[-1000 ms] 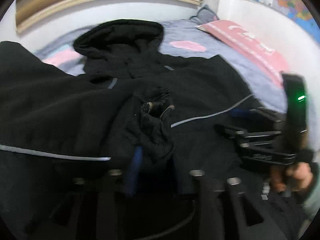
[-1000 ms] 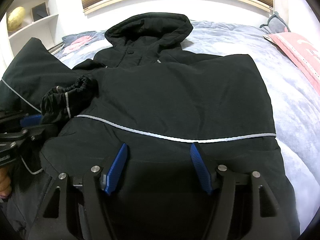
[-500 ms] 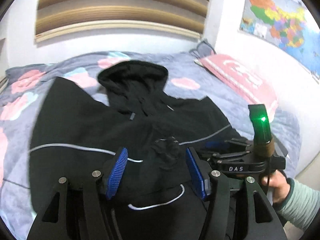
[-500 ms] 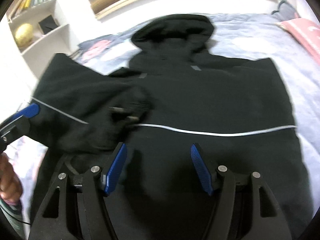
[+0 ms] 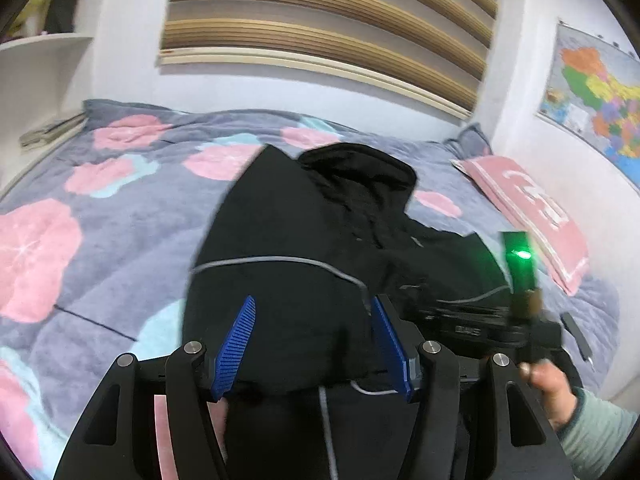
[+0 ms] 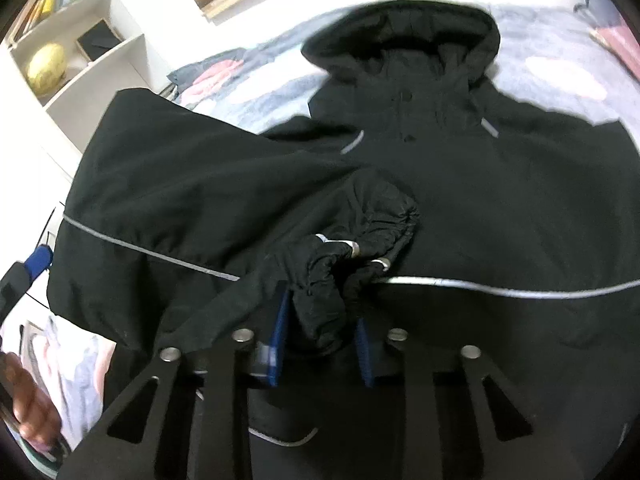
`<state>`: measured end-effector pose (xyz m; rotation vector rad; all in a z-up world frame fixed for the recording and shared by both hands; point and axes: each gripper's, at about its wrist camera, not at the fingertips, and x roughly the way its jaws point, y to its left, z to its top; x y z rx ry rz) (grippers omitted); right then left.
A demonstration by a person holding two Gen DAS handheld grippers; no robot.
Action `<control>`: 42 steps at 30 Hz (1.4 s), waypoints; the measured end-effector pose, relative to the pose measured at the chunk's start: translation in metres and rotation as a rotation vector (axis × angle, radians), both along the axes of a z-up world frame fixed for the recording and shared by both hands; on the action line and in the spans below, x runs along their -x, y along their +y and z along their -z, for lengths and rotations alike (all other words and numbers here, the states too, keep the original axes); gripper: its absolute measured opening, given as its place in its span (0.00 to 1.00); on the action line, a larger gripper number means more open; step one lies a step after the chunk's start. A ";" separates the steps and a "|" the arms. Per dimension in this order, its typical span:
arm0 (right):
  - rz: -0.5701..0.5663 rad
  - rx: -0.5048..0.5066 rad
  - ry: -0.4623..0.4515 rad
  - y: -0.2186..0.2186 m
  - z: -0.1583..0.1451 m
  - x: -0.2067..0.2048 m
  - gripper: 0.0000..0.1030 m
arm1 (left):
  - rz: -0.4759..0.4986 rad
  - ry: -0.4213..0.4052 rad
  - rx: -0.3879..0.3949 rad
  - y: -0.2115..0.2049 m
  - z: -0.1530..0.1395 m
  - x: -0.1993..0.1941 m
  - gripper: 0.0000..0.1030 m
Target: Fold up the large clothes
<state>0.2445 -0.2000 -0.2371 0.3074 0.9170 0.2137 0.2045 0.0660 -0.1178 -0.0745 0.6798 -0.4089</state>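
Your left claw (image 5: 312, 344) stands open above the black jacket (image 5: 288, 248), and its blue pads do not press the cloth. The jacket lies on the flowered bed (image 5: 100, 216), its hood (image 5: 360, 172) toward the wall. At the right, your right hand (image 5: 550, 390) holds the other claw (image 5: 472, 320) low against the jacket.

Soft, even indoor light, no hard shadows. Strong fisheye bending with dark vignette at every corner. Motion blur across the wall slats (image 5: 328, 28) and the map (image 5: 596, 104) beyond the left gripper (image 5: 312, 344). Green lamp (image 5: 520, 256) flaring to its right. Black jacket (image 6: 460, 184) nearly detailless ahead of the right gripper (image 6: 322, 344), its reflective stripe (image 6: 500, 286) glaring white.
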 end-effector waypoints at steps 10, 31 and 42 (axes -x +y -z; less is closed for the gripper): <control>0.108 0.228 -0.208 -0.047 -0.084 0.046 0.24 | -0.042 0.027 -0.015 -0.015 0.011 -0.026 0.60; 0.259 0.245 0.061 -0.179 0.025 0.036 0.24 | -0.030 0.205 -0.327 -0.107 0.106 -0.084 0.60; 0.209 0.248 -0.121 -0.132 -0.080 0.052 0.53 | 0.044 0.106 -0.110 -0.115 0.045 -0.060 0.60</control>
